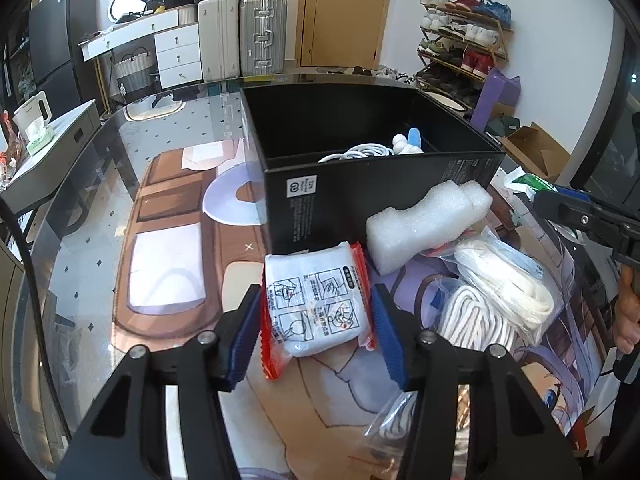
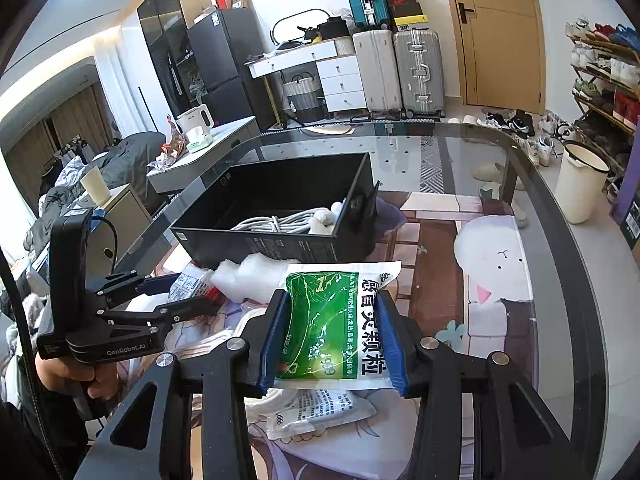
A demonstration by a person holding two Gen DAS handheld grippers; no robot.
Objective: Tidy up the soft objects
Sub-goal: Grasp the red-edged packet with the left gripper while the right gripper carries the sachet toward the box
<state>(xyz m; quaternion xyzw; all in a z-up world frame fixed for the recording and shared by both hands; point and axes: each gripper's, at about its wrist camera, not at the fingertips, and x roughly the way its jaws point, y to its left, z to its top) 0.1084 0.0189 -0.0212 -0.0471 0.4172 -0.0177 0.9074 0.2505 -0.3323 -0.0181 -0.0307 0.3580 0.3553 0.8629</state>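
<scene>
A white packet with red crimped edges [image 1: 318, 304] is bracketed by the left gripper [image 1: 316, 320], its blue pads [image 1: 244, 332] lying against the packet's two sides; it appears to be grasped, though whether it is lifted off the table mat [image 1: 168, 208] cannot be told. A green and white sachet [image 2: 340, 320] is clenched between the pads of the right gripper [image 2: 334, 340] and is held above a second white pouch [image 2: 316, 412].

All places are taken from the black box [image 1: 376, 184]. The red-edged packet is just in front of its near wall; a white foam block [image 1: 424, 224] rests against that wall, and bagged white cord bundles [image 1: 504, 292] lie nearer still. The green sachet is held near the box's front corner. Inside the box, a coiled white cable [image 2: 276, 220] and a small plush item [image 1: 408, 142] are already stowed.

The step in hand is judged to be the carrying of both packets to the box. Each gripper would need to be raised over the near wall and opened above free floor space, one after the other, so that a collision is avoided.
</scene>
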